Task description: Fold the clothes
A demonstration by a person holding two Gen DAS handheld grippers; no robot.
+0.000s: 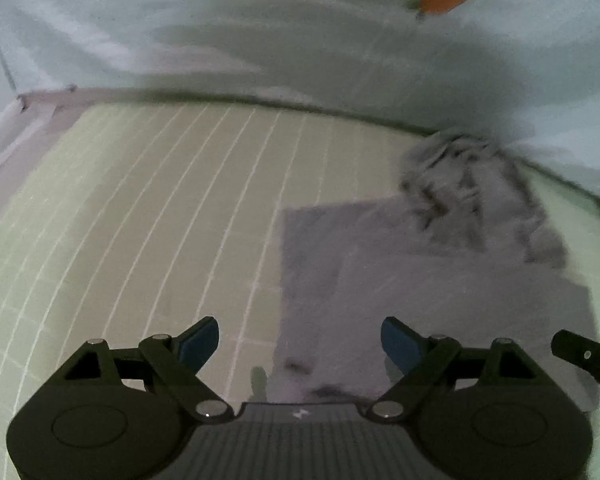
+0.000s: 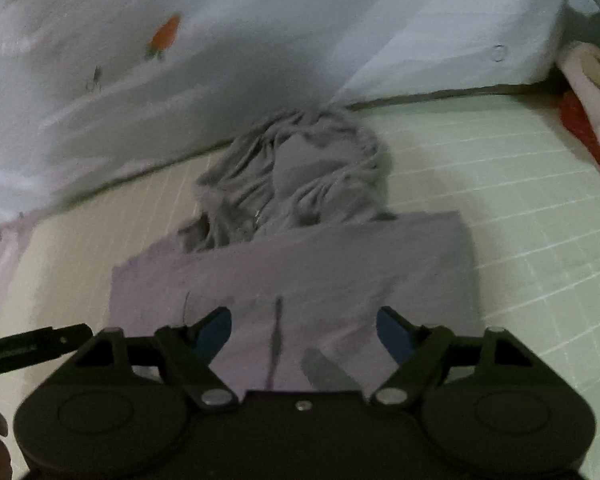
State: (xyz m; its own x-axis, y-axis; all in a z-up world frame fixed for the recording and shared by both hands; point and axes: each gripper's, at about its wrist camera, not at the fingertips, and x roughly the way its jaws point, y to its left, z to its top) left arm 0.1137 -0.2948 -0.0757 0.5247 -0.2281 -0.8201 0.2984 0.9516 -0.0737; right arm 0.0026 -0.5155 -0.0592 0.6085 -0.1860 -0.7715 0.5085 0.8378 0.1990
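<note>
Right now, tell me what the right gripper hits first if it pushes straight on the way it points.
Most likely the folded grey garment: the right gripper hangs open above it, tilted down, nothing between its fingers. Beyond lies the garment's bunched part, then the white sheet. Depth is unclear in this blur.

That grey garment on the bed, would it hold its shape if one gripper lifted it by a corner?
Probably not. The grey garment lies flat where folded, but its far end is bunched into soft wrinkles, so it likely droops and unfolds. It looks thin, so likely light.
</note>
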